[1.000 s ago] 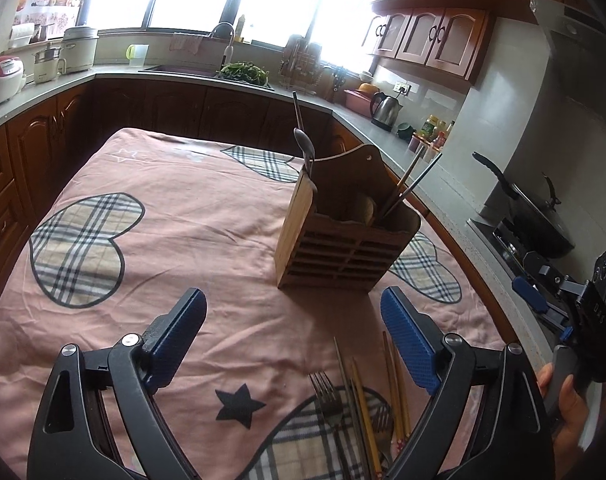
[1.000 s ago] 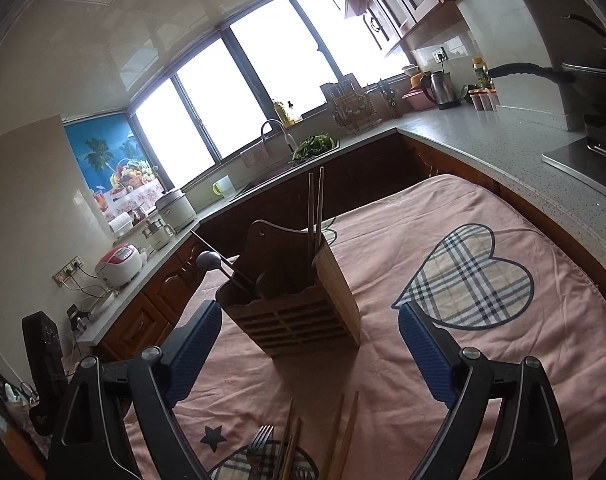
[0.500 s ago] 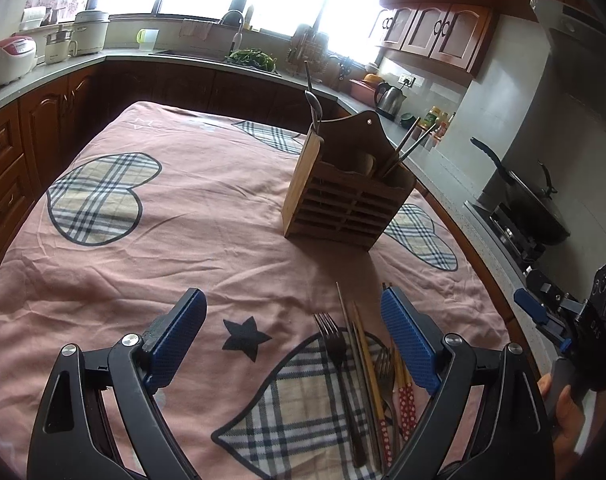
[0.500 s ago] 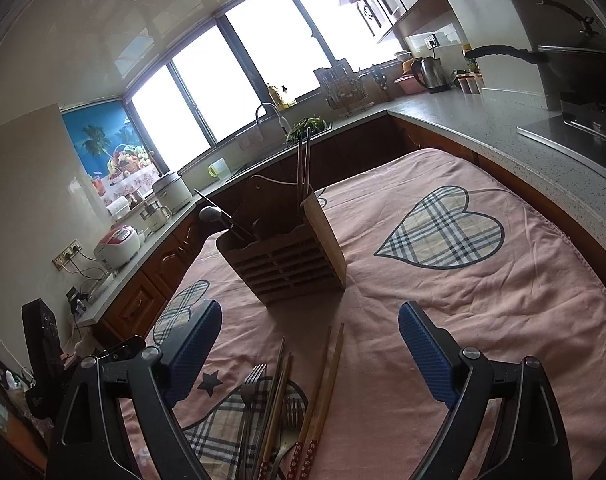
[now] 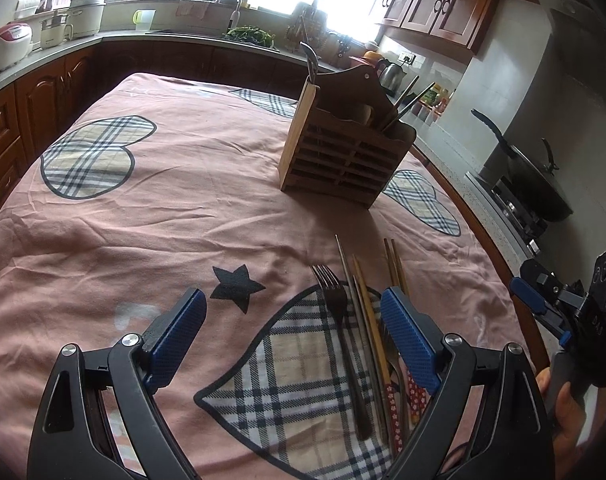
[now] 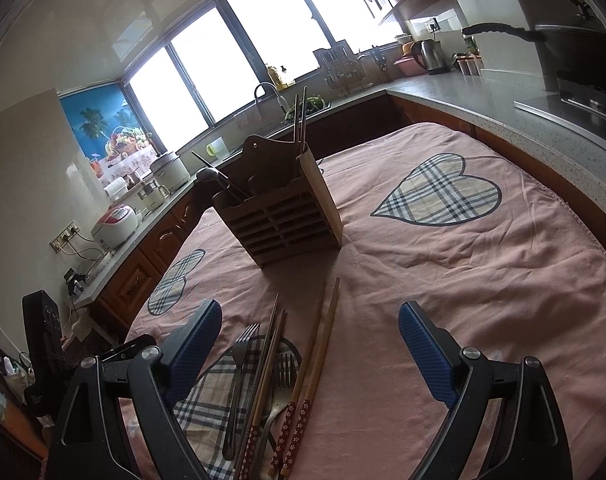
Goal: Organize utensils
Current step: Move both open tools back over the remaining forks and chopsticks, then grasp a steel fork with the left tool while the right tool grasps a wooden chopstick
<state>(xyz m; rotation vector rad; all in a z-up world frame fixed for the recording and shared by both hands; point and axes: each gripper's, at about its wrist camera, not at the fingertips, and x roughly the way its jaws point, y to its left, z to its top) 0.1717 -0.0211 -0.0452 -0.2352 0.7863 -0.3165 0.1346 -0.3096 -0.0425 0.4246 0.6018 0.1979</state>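
Several loose utensils lie bunched on the pink cloth at the near edge of the tabletop [image 5: 103, 216], over a plaid heart patch: a dark metal fork [image 5: 339, 320], a second fork [image 6: 286, 372] half buried under sticks, a thin metal chopstick pair [image 5: 353, 292], and wooden chopsticks [image 6: 319, 344] with red flowered handle ends. All lie nearly parallel, long axes running from the near edge toward the wooden utensil holder [image 5: 343, 160] that stands upright further in, toward the middle; the fork tines and the chopstick tips point at the holder, the handles toward the person. The holder already carries a ladle and a few chopsticks. The left hand-held gripper [image 5: 293, 334] hovers with its jaws spread wide and nothing between them, above the fork and metal pair; the right hand-held gripper [image 6: 309, 340] is likewise spread and empty, over the wooden chopsticks. These things should be light and stiff. I judge the metal ones slippery and low against the soft cloth, so the pads may push fabric rather than catch the shaft. The wooden pair offers better friction. A hold across the shaft near its middle, taking one piece clear of its neighbours, looks safest, since touching sticks could roll or come up together.
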